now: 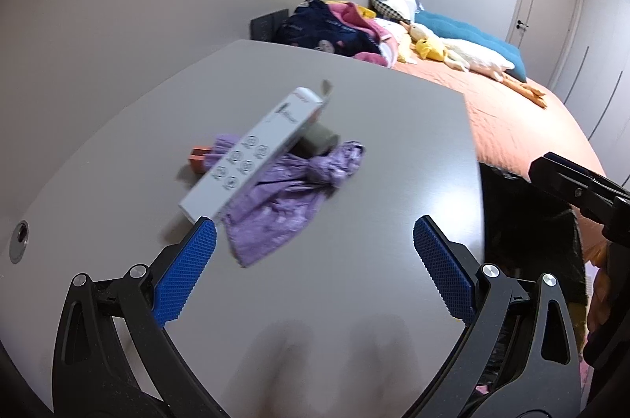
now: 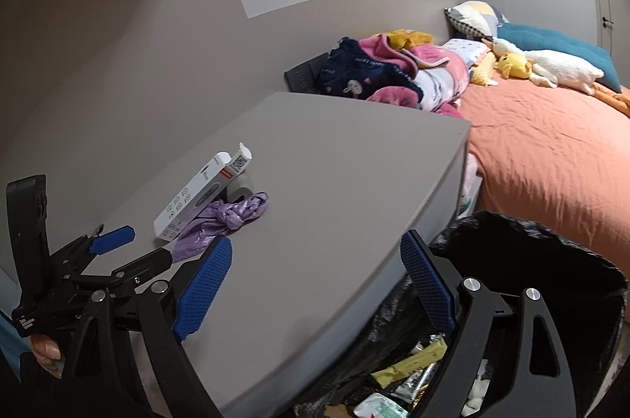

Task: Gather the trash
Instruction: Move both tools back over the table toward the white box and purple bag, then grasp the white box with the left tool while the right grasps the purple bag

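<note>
The white box [image 2: 199, 193] is showing a QR code and round icons, lying over the purple bag [image 2: 224, 217]. Both the left gripper [image 1: 315, 240] and the right gripper [image 2: 315, 260] are standing open, empty, with the bag at ten o'clock.

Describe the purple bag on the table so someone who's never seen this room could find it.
Start at the grey table beside the orange bed. In its small pile, the purple bag lies crumpled partly under a long white box. It is the only soft, knotted, lilac thing there.

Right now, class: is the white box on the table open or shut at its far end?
Open: the white box has its end flap sticking up, clear of the box.
</note>
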A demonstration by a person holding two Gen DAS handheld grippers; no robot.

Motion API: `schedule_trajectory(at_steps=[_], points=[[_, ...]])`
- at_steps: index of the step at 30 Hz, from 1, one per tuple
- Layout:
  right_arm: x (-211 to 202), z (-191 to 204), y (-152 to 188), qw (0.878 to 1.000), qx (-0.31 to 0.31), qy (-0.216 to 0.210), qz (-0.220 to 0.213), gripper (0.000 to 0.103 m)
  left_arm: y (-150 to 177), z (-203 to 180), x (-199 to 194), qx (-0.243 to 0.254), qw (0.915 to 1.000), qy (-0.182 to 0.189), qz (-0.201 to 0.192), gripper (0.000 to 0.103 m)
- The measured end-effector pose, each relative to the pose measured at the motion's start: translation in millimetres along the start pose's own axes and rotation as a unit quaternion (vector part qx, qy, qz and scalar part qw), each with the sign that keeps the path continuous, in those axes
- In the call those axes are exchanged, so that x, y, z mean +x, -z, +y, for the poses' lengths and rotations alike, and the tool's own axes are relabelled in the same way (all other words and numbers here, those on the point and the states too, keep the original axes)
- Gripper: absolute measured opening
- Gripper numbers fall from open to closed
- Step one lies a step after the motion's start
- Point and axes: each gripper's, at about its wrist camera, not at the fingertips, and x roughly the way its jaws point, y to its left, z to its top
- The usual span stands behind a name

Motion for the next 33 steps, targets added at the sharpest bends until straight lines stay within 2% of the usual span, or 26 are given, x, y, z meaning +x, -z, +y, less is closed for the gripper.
schedule_trajectory(at_steps=[12, 16, 19, 29, 33], points=[[53.1, 26.0, -9.4, 0.999, -0.008, -0.024, 0.031, 0.088, -7.8, 34.2, 22.4, -0.003, 0.9998, -0.019, 0.012, 0.097], [68.7, 31.6, -11.2, 0.999, -0.007, -0.032, 0.042, 0.088, -12.7, 45.2, 31.0, -0.004, 0.9991, -0.042, 0.003, 0.097], [77.1, 36.1, -12.5, 0.998, -0.008, -0.033, 0.048, 0.088, -14.8, 49.9, 37.4, 0.003, 0.9989, -0.046, 0.007, 0.094], [112.0, 47.5, -14.3, 0.996, -0.006, -0.041, 0.074, 0.088, -18.4, 62.5, 60.7, 0.023, 0.9977, -0.059, 0.024, 0.077], [123.8, 54.0, -13.5, 0.995, -0.006, -0.044, 0.085, 0.088, -18.3, 62.0, 67.2, 0.039, 0.9969, -0.061, 0.030, 0.065]])
